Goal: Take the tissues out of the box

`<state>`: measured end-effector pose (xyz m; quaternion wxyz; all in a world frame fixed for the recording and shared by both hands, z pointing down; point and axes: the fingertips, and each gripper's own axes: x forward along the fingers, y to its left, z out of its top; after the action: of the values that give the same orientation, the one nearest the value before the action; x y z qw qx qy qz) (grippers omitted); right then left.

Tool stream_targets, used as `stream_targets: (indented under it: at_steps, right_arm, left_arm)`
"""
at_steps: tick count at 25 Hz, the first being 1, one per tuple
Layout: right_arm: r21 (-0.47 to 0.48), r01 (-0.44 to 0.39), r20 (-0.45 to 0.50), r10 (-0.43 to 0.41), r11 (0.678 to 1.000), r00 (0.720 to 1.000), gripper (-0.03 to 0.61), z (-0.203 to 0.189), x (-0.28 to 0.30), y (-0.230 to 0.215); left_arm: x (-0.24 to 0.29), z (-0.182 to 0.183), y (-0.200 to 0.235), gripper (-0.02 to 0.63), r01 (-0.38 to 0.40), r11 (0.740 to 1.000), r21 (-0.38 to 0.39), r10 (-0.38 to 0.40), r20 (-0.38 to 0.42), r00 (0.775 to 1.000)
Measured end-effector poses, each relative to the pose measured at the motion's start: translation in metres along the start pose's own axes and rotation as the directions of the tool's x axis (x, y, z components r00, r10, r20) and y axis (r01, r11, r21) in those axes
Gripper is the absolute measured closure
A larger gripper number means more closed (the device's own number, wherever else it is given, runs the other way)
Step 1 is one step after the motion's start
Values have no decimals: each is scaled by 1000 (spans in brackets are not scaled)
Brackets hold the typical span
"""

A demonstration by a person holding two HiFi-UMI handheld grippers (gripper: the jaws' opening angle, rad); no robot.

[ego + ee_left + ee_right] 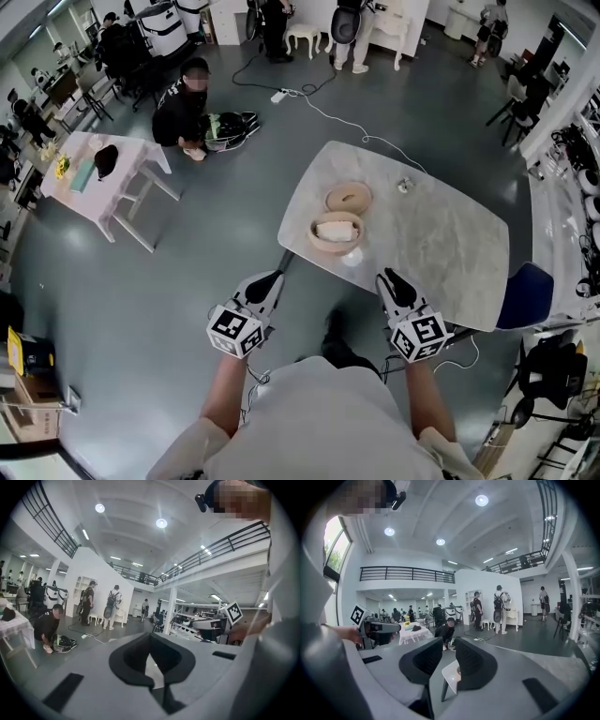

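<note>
Both grippers held short of the tabletop (441, 246), level with one another: left gripper (269, 281) with jaws only narrowly parted, right gripper (448, 660) with jaws plainly apart, nothing between either pair. Round box (315, 240) standing open-topped near the tabletop's close edge, ahead of and between the two grippers, with tissues (336, 228) lying flat inside, long axis crosswise. Judged roughly midway, marginally nearer the right gripper, so a forward, downward reach is called for.

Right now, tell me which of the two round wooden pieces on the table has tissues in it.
The nearer round box: white tissue fills it. The farther piece, behind it, is only a bare ring.
</note>
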<state>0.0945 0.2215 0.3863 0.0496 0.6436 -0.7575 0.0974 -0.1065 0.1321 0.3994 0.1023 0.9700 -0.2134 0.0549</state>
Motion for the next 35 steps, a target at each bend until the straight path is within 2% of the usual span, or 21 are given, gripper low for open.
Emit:
stream_targets:
  at_steps: [16, 24, 30, 35]
  right_arm:
    - [23, -175, -82, 176, 984, 981, 471, 3, 103, -114]
    - [-2, -267, -163, 263, 964, 951, 471, -18, 143, -131]
    - [12, -301, -221, 297, 953, 929, 471, -35, 166, -133]
    - [7, -328, -302, 314, 945, 900, 471, -60, 188, -130]
  left_arm:
    - [131, 16, 36, 607, -119, 992, -51, 117, -47, 992]
    - [157, 4, 49, 607, -175, 981, -83, 168, -89, 982]
    - [170, -8, 59, 607, -184, 977, -110, 170, -123, 978]
    - [179, -24, 74, 606, -178, 975, -132, 158, -154, 975]
